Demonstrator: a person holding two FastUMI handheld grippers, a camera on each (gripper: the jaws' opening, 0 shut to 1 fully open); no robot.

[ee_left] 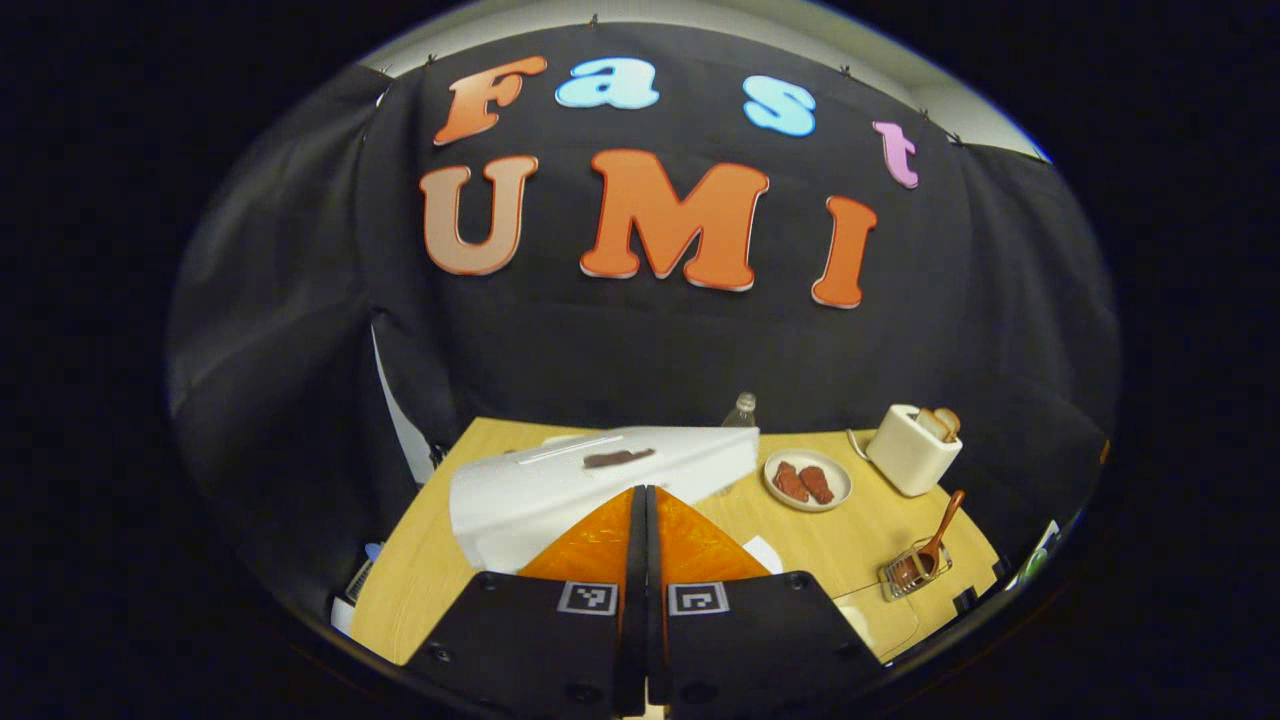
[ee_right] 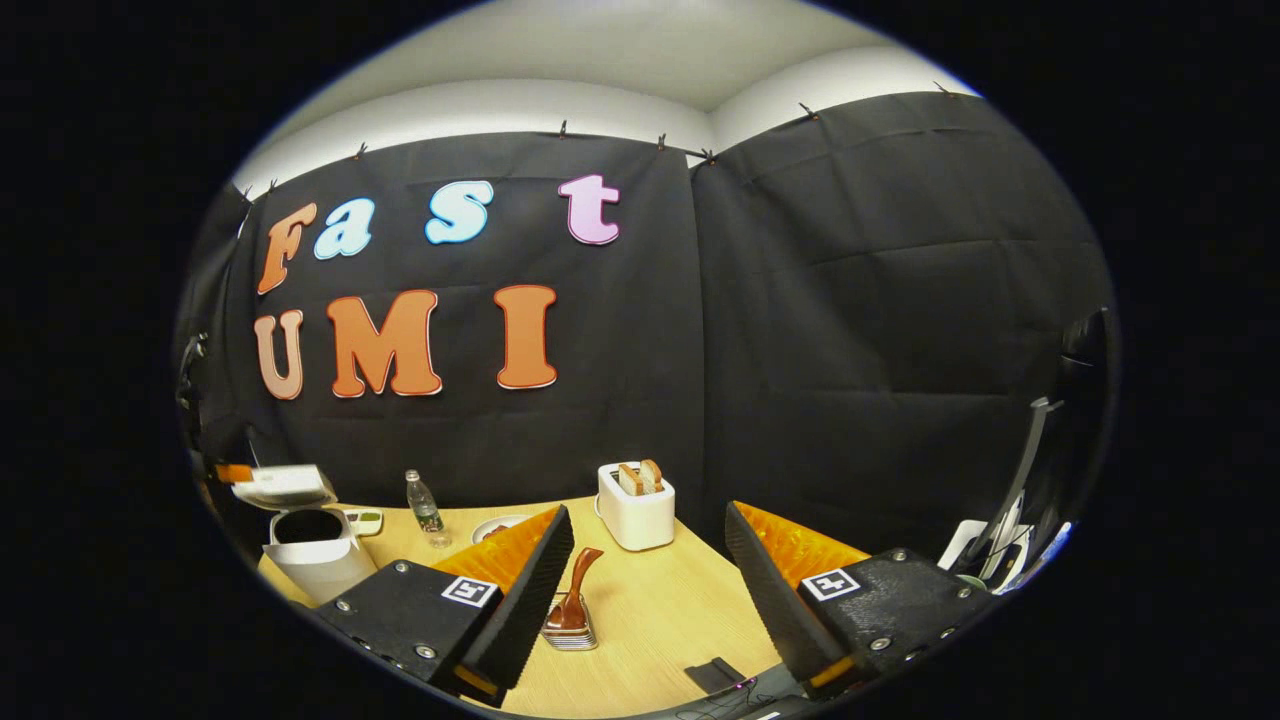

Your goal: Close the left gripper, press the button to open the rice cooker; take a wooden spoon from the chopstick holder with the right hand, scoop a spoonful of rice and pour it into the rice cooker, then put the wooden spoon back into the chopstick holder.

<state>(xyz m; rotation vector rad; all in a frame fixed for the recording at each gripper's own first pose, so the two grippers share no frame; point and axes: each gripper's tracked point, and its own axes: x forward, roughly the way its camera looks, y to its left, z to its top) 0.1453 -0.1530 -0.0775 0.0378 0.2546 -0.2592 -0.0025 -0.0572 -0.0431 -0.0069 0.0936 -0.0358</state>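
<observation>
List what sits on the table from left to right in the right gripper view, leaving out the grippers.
Rice cooker, lid up → bottle → plate → wooden spoon in its holder → toaster.

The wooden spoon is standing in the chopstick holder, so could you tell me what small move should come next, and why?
Probably ease the right gripper forward and down around the wooden spoon: the rice cooker lid is up, the fingers are open, and the spoon stands untouched in the chopstick holder.
</observation>
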